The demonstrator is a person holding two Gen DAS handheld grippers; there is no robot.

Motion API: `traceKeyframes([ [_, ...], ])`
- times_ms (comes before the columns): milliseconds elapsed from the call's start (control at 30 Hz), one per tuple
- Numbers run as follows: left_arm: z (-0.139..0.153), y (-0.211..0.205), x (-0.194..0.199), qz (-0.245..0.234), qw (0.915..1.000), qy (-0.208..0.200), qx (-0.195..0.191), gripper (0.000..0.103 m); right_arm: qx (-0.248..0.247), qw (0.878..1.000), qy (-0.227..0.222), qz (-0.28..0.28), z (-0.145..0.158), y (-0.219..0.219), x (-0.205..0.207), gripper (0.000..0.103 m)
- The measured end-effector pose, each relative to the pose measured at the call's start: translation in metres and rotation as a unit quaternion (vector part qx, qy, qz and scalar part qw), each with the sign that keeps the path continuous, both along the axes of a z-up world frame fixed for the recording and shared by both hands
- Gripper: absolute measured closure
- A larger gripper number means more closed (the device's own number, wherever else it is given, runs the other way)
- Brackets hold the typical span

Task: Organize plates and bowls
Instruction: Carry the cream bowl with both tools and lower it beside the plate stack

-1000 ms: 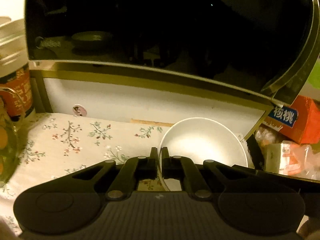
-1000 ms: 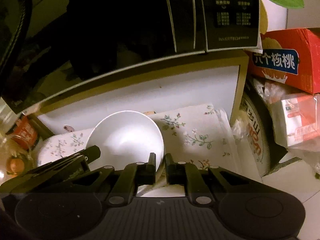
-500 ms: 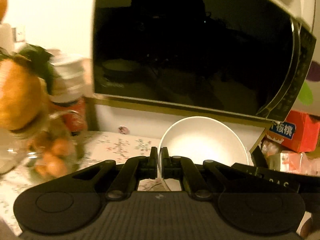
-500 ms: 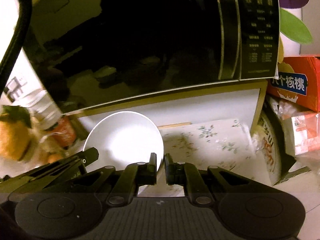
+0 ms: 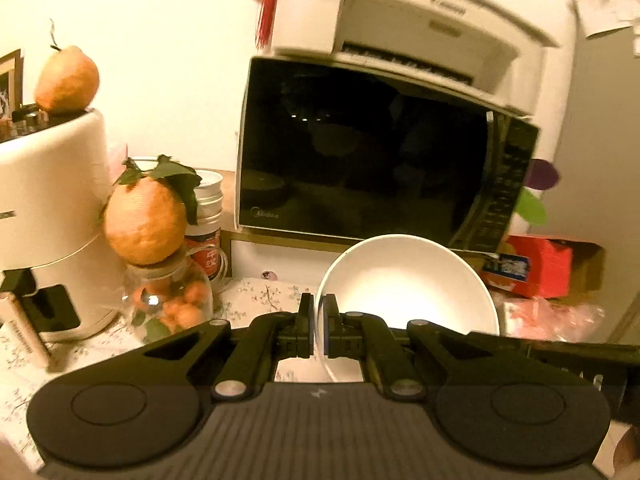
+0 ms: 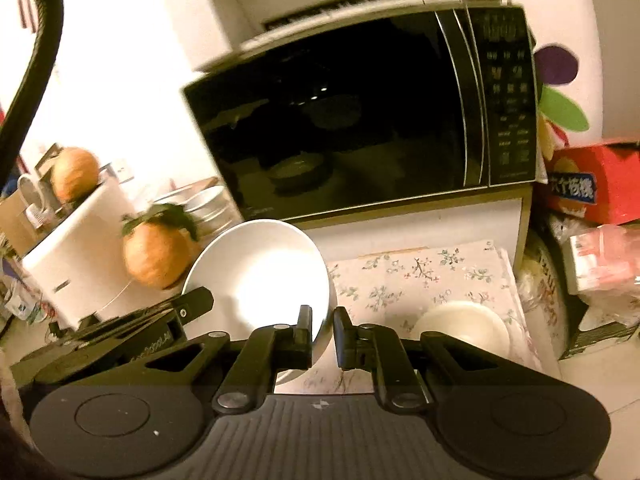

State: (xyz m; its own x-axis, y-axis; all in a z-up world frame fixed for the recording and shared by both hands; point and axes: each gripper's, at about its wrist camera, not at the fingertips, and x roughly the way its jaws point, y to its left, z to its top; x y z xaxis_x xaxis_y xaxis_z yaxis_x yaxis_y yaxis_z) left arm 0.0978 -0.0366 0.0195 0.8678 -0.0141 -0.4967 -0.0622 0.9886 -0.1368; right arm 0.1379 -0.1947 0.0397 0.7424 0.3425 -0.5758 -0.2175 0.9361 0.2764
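My left gripper [image 5: 318, 330] fingers clamp bowl [image 5: 408, 280] rim; right gripper [image 6: 322, 332] fingers opening, rim between. Second bowl [image 6: 464, 322] on table [image 6: 420, 276]; stacking left.

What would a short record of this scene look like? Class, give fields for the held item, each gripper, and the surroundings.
Held item: white bowl, tilted, raised in front of the microwave
Left gripper: shut on the bowl's rim
Right gripper: jaws opening, the bowl's rim between them
Below: floral cloth
On the cloth: smaller white dish
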Motion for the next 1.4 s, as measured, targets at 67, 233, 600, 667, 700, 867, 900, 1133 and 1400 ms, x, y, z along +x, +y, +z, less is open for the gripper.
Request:
traceKeyframes([
  [67, 0.004, -0.002, -0.019, -0.008, 1.0, 0.001, 0.003, 0.099, -0.007, 1.0, 0.001, 0.001, 0.002, 0.001, -0.026, 0.09],
  [233, -0.006, -0.013, -0.063, -0.03, 0.9988, 0.034, 0.019, 0.099, -0.006, 0.999, 0.049, -0.007, -0.01, -0.006, -0.072, 0.09],
  [600, -0.055, -0.011, -0.079, -0.054, 0.9909, 0.123, 0.007, 0.099, -0.018, 0.993, 0.121, -0.002, -0.055, -0.012, -0.114, 0.09],
  [667, -0.061, -0.011, -0.076, -0.055, 0.9903, 0.127, 0.01, 0.099, -0.028, 0.992, 0.126, 0.001, -0.06, -0.008, -0.111, 0.09],
  [700, -0.065, -0.01, -0.074, -0.057, 0.9899, 0.129, 0.011, 0.099, -0.029, 0.991, 0.132, 0.002, -0.063, -0.008, -0.109, 0.09],
  [867, -0.083, -0.011, -0.073, -0.062, 0.9866, 0.15, 0.019, 0.099, -0.05, 0.986, 0.156, 0.008, -0.08, -0.002, -0.102, 0.09],
  [900, -0.087, -0.01, -0.072, -0.064, 0.9859, 0.154, 0.018, 0.099, -0.057, 0.985, 0.161, 0.009, -0.084, 0.0, -0.1, 0.09],
  [1133, -0.11, -0.008, -0.071, -0.061, 0.9804, 0.186, 0.022, 0.099, -0.063, 0.977, 0.203, 0.009, -0.106, 0.004, -0.091, 0.09],
  [1400, -0.121, -0.005, -0.071, -0.063, 0.9746, 0.21, 0.048, 0.094, -0.083, 0.969, 0.232, 0.025, -0.126, 0.023, -0.085, 0.09],
])
